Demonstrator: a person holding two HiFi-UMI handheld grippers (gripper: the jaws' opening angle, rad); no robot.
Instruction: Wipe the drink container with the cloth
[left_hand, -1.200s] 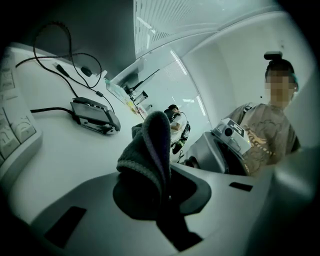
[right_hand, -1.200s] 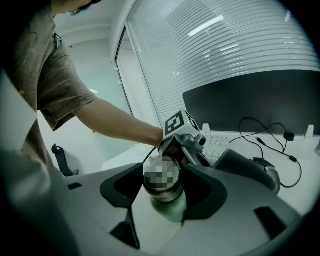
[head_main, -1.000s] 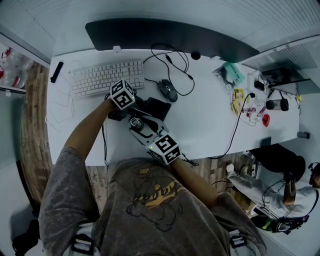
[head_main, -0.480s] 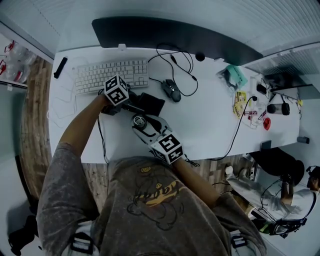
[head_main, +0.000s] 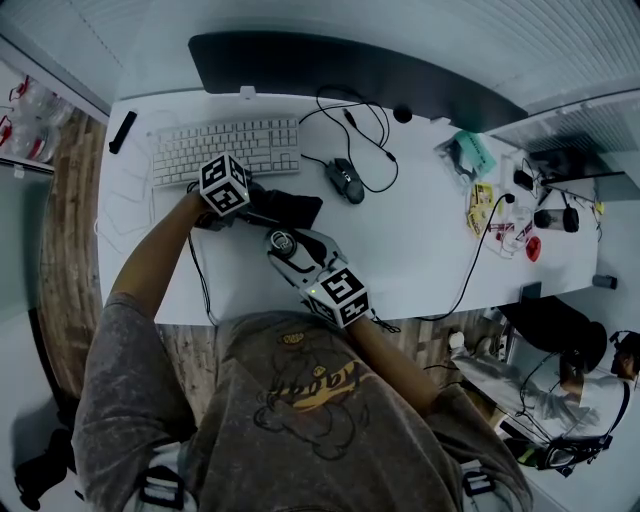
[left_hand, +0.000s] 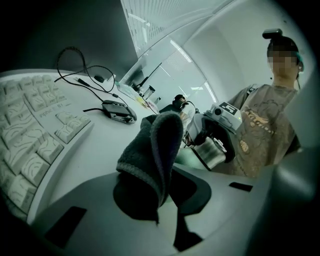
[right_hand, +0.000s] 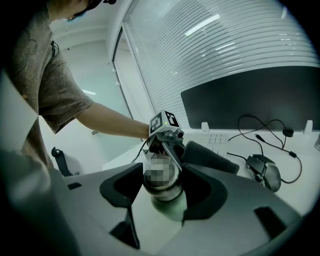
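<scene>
Two grips are set: my right hand-held gripper (right_hand: 163, 196) clamps the drink container (right_hand: 161, 181) over the worktop (head_main: 420, 250) edge, my left hand-held gripper (left_hand: 161, 186) pinches the cloth (left_hand: 156, 147) close beside it, so next comes pressing and rubbing.

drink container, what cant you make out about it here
- Drink container: right gripper view, a mosaic patch covers its upper part; the base is behind the tongs.
- Head view: too small, half under the right gripper.
- Cloth touching it or not: left gripper view cannot settle.
</scene>
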